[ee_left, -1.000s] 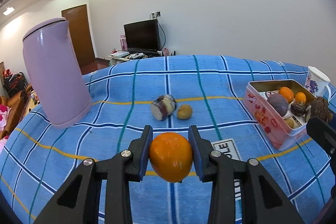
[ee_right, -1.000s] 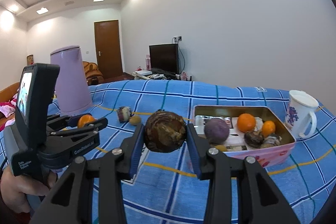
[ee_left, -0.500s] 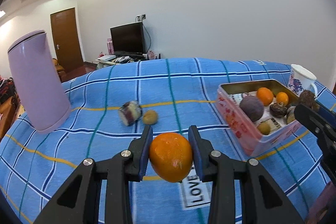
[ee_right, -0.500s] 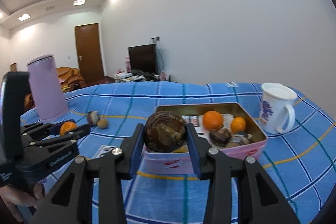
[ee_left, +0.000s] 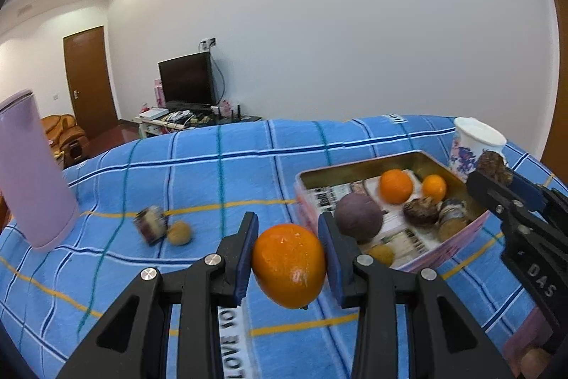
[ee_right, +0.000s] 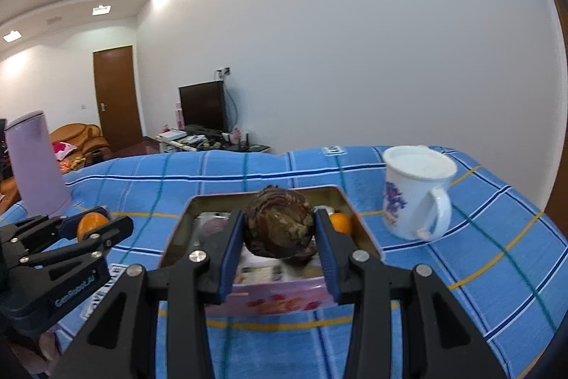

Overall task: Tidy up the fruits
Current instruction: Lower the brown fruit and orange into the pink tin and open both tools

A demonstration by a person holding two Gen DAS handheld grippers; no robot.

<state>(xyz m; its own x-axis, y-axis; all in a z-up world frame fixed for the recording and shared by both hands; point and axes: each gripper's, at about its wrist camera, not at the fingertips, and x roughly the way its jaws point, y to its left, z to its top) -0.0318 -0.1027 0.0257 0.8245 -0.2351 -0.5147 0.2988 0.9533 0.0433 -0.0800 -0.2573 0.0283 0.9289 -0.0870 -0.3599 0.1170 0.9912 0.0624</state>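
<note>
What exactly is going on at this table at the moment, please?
A person is tidying fruit into a pink tin using two handheld tools. The left claw grips an orange fruit beside the tin; the right claw holds a brown scaly fruit over it. Two small items remain on the blue cloth.

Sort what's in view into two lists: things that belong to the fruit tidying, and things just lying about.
Part of the job:
left claw shut on an orange
right claw shut on a brown fruit
pink tin holding fruit
small yellow fruit on the cloth
small jar beside it

Lying about:
purple kettle
white mug
television
</note>
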